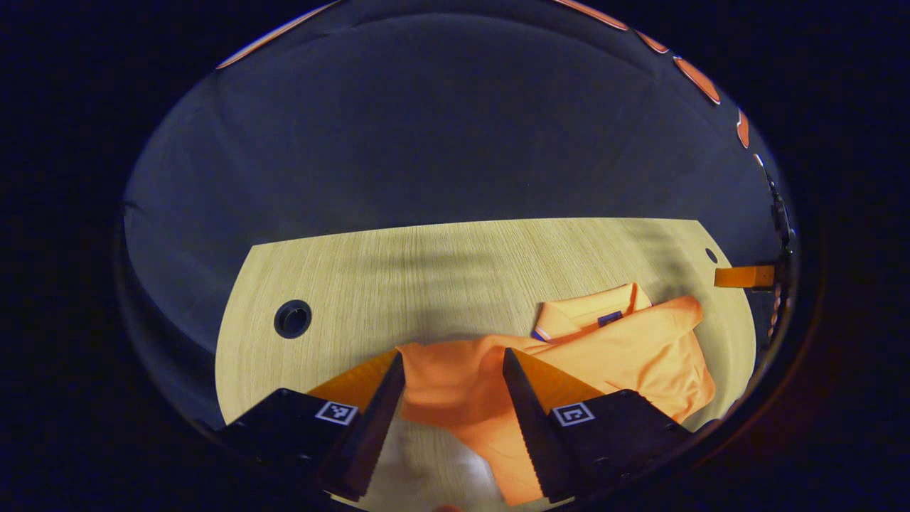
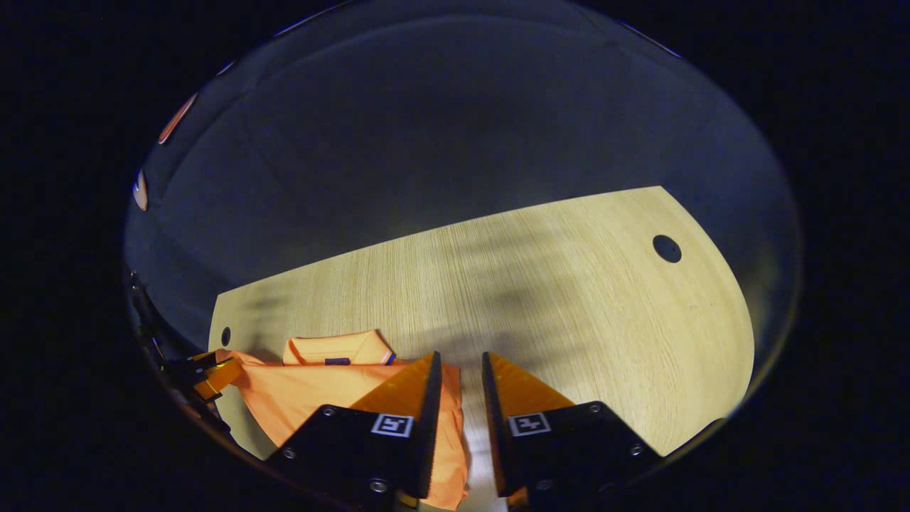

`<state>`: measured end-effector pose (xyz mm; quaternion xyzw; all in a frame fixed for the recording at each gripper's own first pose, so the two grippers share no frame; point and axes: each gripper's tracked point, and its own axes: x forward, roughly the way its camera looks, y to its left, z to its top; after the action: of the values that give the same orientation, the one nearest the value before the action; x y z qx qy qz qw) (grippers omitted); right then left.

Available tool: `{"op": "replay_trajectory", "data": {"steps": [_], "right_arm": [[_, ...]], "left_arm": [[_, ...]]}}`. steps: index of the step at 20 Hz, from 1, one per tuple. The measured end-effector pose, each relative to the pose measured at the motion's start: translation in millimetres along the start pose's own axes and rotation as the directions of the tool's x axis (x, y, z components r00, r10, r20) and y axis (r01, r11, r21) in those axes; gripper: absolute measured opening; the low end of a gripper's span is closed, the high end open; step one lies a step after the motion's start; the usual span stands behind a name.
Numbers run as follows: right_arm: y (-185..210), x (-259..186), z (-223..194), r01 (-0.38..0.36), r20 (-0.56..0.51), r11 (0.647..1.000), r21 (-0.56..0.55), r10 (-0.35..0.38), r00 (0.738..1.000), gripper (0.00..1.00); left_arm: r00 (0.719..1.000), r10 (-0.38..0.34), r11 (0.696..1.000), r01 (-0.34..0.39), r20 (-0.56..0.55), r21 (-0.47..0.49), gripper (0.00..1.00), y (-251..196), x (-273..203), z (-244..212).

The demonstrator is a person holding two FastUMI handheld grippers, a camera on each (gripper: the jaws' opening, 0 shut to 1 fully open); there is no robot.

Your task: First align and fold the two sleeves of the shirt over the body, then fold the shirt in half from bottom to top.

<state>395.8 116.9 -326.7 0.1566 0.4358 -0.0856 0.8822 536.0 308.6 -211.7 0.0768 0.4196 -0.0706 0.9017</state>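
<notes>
1. The orange shirt [image 1: 625, 352] lies on the pale wood worktop [image 1: 426, 277], collar [image 1: 590, 313] toward the far edge. It looks partly gathered, so I judge the sleeve folds are in hand or just being finished.

2. The left tool [image 1: 455, 377] hangs over the shirt's near-left part with its fingers wide apart; cloth shows between them, but they do not press on it.

3. The right tool [image 2: 461, 380] sits at the shirt's right edge with a narrow gap between its fingers. Bare worktop shows through that gap, so it holds nothing.

4. To do this step well, each tool should take a sleeve at its cuff or outer corner, pinching one layer only, and carry it flat across the body so the two sleeves line up with each other.

5. Laying the cloth down low and smoothly should stop it bunching; the fabric looks thin and floppy and will probably wrinkle if dropped.

6. For the half-fold, both tools should grip the hem corners together and bring them level up to the shoulders.

7. The worktop is smooth, grained and bare apart from the shirt, with a round cable hole [image 1: 293, 318] near one side and another [image 2: 667, 248] near the opposite side.

8. Dark cloth walls close the booth behind the worktop, and soft shadows fall across the wood.
</notes>
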Motion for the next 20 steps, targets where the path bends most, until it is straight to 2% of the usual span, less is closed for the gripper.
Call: {"op": "replay_trajectory", "data": {"steps": [1,2,5,7,9,11,13,15,17,20], "right_arm": [[5.9,-10.2,7.5,-0.011,0.044,1.000,-0.019,0.012,0.999,0.48],[11.2,-22.4,14.2,-0.018,0.081,0.999,-0.033,0.021,0.997,0.55],[29.1,-62.0,15.0,-0.068,0.126,0.996,-0.064,0.075,0.989,0.83],[35.4,-87.3,12.8,-0.087,0.159,0.992,-0.086,0.100,0.982,0.91],[36.7,-112.8,4.7,-0.093,0.192,0.990,-0.108,0.113,0.975,0.94],[39.1,-138.2,-5.3,-0.099,0.215,0.984,-0.146,0.129,0.968,0.95],[39.1,-166.7,-11.5,-0.103,0.251,0.978,-0.183,0.147,0.957,0.96],[47.0,-193.4,-24.2,-0.145,0.253,0.972,-0.183,0.190,0.949,0.97],[53.5,-221.7,-34.2,-0.205,0.270,0.964,-0.171,0.246,0.931,0.97],[46.2,-255.5,-40.0,-0.207,0.334,0.962,-0.181,0.258,0.907,0.97]], "left_arm": [[0.999,0.010,1.000,-0.009,0.037,-0.017,0.89,0.9,-10.3,10.2],[0.997,0.018,0.999,-0.016,0.073,-0.032,1.00,3.1,-20.4,19.6],[0.986,0.025,0.998,-0.016,0.163,-0.061,1.00,0.1,-69.1,38.4],[0.975,0.027,0.996,-0.008,0.221,-0.085,1.00,-7.8,-108.2,43.6],[0.961,0.036,0.997,-0.017,0.274,-0.071,1.00,-12.8,-146.7,47.7],[0.942,0.064,0.998,-0.058,0.330,-0.027,1.00,-23.5,-175.8,39.2],[0.931,0.056,0.998,-0.053,0.361,-0.021,1.00,-47.1,-204.9,34.4],[0.918,0.061,0.998,-0.050,0.392,-0.038,1.00,-58.6,-238.0,25.3],[0.891,0.066,0.998,-0.056,0.450,-0.037,1.00,-71.0,-274.0,14.1],[0.855,0.078,0.997,-0.071,0.512,-0.034,1.00,-87.5,-317.0,0.4]]}}
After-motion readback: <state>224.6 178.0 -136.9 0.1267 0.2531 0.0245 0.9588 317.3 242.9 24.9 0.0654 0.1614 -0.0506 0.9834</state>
